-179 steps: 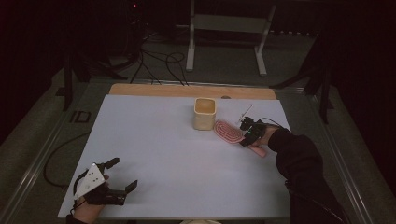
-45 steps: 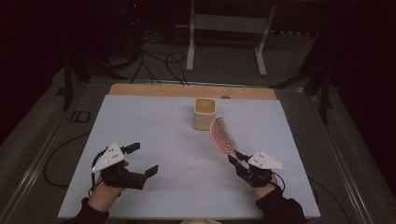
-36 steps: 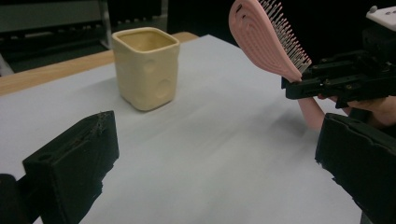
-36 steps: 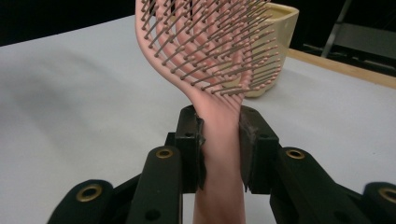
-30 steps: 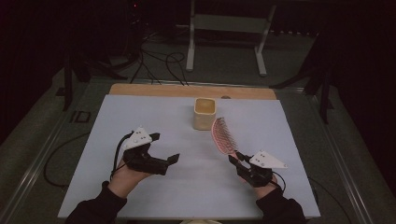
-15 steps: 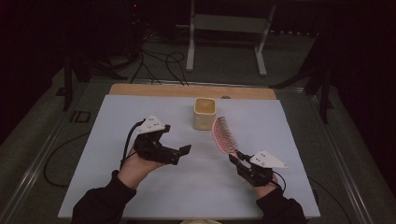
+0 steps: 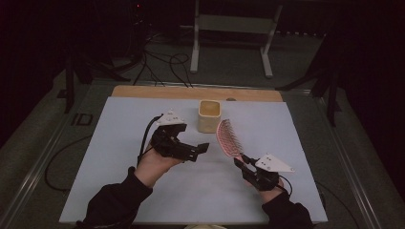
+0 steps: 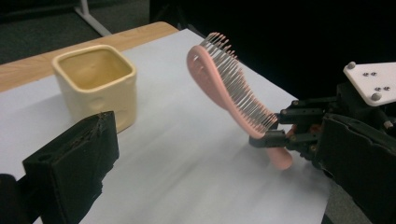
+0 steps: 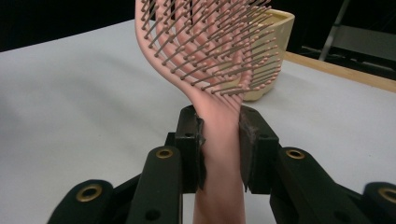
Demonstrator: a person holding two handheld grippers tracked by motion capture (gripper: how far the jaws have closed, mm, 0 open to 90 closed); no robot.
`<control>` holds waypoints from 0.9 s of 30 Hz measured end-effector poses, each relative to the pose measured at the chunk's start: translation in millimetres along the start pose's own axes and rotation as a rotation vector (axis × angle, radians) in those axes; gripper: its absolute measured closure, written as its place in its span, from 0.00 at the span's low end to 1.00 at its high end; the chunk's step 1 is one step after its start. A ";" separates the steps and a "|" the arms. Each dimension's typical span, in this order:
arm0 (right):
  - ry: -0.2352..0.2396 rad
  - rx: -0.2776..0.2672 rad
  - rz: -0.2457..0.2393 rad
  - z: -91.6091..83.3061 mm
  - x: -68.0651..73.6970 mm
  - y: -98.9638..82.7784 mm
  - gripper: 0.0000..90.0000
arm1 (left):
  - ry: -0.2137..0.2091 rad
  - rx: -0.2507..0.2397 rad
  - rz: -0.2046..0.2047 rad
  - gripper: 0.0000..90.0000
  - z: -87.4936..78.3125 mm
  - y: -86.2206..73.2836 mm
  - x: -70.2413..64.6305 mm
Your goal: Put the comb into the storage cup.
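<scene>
A pink hairbrush [image 7: 228,137] stands tilted above the white table, bristles toward the right. My right gripper [image 7: 241,162] is shut on its handle [image 9: 219,126], one pad [image 9: 191,140] pressing on each side. A cream square cup [image 7: 209,116] stands just behind the brush head and is empty inside [image 8: 95,84]. My left gripper [image 7: 197,151] hovers left of the brush and in front of the cup, open with nothing between its jaws, which point toward the brush [image 8: 233,93]. In the left gripper view the right gripper [image 8: 275,128] clamps the brush handle.
White sheet [image 7: 119,157] covers the table, with a wooden strip [image 7: 157,92] along the far edge. A metal stand [image 7: 229,28] and cables [image 7: 162,59] are on the dark floor beyond. The person's sleeves come in from the bottom edge.
My left gripper has moved from the front left toward the middle, up and nearer the cup and brush. The right gripper lifted the brush from beside the cup earlier and now holds still.
</scene>
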State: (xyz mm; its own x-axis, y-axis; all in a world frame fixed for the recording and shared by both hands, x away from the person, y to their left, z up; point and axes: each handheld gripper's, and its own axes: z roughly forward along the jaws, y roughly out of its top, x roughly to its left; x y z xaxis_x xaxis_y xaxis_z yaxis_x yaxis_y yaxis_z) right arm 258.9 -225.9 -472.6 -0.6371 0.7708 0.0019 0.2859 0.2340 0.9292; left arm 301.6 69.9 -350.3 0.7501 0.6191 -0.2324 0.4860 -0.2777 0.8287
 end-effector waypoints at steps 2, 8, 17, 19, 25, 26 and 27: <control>-0.007 -0.002 -0.004 0.2 0.3 -0.3 0.80 | -0.005 0.004 0.000 0.00 2.8 1.1 -1.0; -0.008 -0.003 -0.004 0.2 0.3 -0.3 0.80 | -0.031 0.022 -0.054 0.00 25.0 6.7 -7.7; -0.005 -0.002 -0.008 0.7 -0.1 -0.5 0.80 | -0.039 0.046 -0.103 0.01 46.8 10.9 -6.9; -0.005 -0.001 -0.010 0.6 -0.1 -0.5 0.80 | -0.042 0.044 -0.121 0.01 51.0 11.5 -5.4; -0.005 0.000 -0.015 1.2 -0.1 -1.0 0.80 | -0.047 0.037 -0.156 0.04 63.2 15.4 -1.4; -0.004 0.001 -0.013 1.2 -0.2 -1.0 0.80 | -0.047 0.038 -0.162 0.05 67.2 16.3 0.4; -0.001 0.003 -0.014 1.2 -0.3 -1.0 0.80 | -0.047 0.042 -0.169 0.06 69.5 16.7 1.3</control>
State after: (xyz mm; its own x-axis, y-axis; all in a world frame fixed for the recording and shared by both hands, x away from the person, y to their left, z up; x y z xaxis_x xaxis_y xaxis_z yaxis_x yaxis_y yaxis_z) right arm 259.7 -225.7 -473.9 -0.6406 0.7678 -0.0112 0.2789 0.2462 0.9282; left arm 341.9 15.1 -372.1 0.6759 0.6245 -0.3914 0.6245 -0.2033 0.7541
